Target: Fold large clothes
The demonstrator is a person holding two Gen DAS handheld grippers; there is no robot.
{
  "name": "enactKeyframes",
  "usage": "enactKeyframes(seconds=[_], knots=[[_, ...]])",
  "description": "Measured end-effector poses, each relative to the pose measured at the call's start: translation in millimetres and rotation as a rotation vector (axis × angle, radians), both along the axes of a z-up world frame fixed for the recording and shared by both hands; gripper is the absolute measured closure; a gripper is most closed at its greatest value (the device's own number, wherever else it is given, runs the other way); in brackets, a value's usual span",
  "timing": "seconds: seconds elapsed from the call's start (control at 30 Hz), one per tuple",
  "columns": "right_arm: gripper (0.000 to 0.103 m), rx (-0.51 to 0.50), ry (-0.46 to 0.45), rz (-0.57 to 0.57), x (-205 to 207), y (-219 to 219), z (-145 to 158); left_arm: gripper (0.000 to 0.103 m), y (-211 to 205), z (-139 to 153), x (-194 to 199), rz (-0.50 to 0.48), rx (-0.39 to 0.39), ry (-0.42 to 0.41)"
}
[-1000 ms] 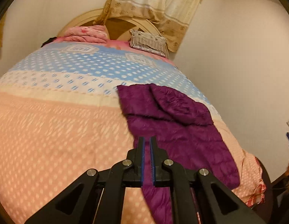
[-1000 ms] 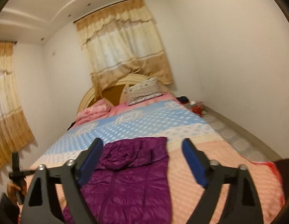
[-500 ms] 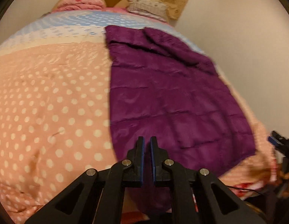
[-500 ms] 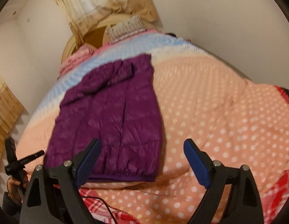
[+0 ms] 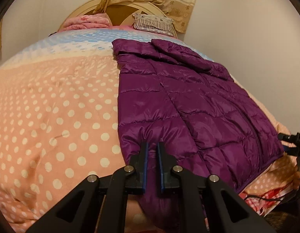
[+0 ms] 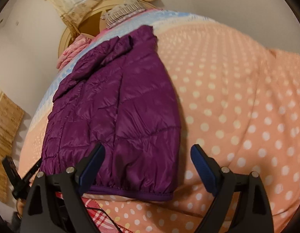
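A purple quilted puffer jacket [image 5: 185,104] lies flat on the bed, hood towards the headboard, hem hanging at the foot edge. It also shows in the right wrist view [image 6: 115,120]. My left gripper [image 5: 152,149] is over the jacket's near hem corner, its blue pads a narrow gap apart; I cannot tell whether fabric is pinched between them. My right gripper [image 6: 148,153] is wide open and empty just above the hem's other corner.
The bed is covered by a peach blanket with white dots [image 5: 53,116], with a blue dotted band farther up. Pillows [image 5: 152,22] lie at the round headboard. A red plaid cloth and a black cable [image 6: 95,211] hang at the bed's foot.
Both grippers have come closer to the jacket's hem at the bed's foot. The jacket itself lies the same. The left pads stand slightly further apart.
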State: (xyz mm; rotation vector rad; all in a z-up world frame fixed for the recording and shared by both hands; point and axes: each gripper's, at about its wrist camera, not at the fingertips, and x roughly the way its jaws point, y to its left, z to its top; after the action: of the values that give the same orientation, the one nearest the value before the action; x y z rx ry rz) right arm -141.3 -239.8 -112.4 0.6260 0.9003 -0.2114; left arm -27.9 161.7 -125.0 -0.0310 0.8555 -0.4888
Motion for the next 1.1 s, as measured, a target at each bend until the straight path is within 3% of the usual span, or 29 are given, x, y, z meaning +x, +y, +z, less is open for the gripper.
enactKeyframes(seconds=[0.07, 0.17, 0.23, 0.27, 0.3, 0.33, 0.37, 0.4, 0.43, 0.5, 0.57, 0.63, 0.7, 0.8, 0.93, 1.0, 1.03, 1.1], knots=[[0.011, 0.008, -0.002, -0.005, 0, -1, -2, 0.094, 4, 9, -1, 0.040, -0.001, -0.009], [0.011, -0.022, 0.000, 0.004, -3, 2, 3, 0.094, 22, 28, -3, 0.093, -0.090, -0.026], [0.011, -0.038, -0.009, 0.005, -5, 3, 6, 0.094, 32, 31, 4, 0.077, -0.163, 0.028], [0.011, -0.044, -0.015, 0.004, -6, 3, 7, 0.094, 33, 30, 8, 0.058, -0.174, 0.062], [0.011, -0.047, -0.019, 0.001, -7, 2, 8, 0.088, 32, 26, 13, 0.051, -0.136, 0.106], [0.011, -0.050, -0.023, -0.006, -8, 0, 8, 0.080, 29, 24, 14, 0.051, -0.069, 0.109], [0.011, -0.048, -0.029, -0.010, -8, -1, 8, 0.047, 25, 22, 11, 0.047, -0.004, 0.090], [0.011, -0.041, -0.037, -0.014, -10, -3, 8, 0.007, 21, 22, 8, 0.040, 0.053, 0.065], [0.011, -0.035, -0.040, -0.018, -11, -5, 9, 0.001, 18, 20, 3, 0.024, 0.092, 0.040], [0.011, -0.021, -0.051, -0.022, -13, -7, 10, 0.001, 17, 16, -2, 0.015, 0.085, 0.053], [0.011, -0.017, -0.057, -0.019, -14, -8, 11, 0.001, 18, 7, -1, -0.001, 0.012, 0.131], [0.011, -0.011, -0.051, -0.009, -13, -7, 9, 0.001, 13, 0, 0, 0.015, 0.004, 0.177], [0.011, -0.011, -0.042, -0.001, -12, -6, 7, 0.001, 7, 1, -4, 0.016, 0.015, 0.159], [0.011, -0.005, -0.042, 0.019, -11, -3, 6, 0.001, 8, 3, -5, 0.024, -0.068, 0.207], [0.011, 0.004, -0.030, 0.063, -6, 7, 2, 0.002, 5, 6, -4, -0.061, -0.172, 0.297], [0.014, 0.010, -0.024, 0.087, -3, 12, 1, 0.014, 4, 5, -5, -0.083, -0.200, 0.322], [0.021, 0.011, -0.020, 0.105, -1, 16, 0, 0.020, 4, 4, -4, -0.082, -0.203, 0.320], [0.032, -0.001, -0.008, 0.128, 3, 21, -2, 0.057, 9, 2, 0, -0.060, -0.217, 0.322]])
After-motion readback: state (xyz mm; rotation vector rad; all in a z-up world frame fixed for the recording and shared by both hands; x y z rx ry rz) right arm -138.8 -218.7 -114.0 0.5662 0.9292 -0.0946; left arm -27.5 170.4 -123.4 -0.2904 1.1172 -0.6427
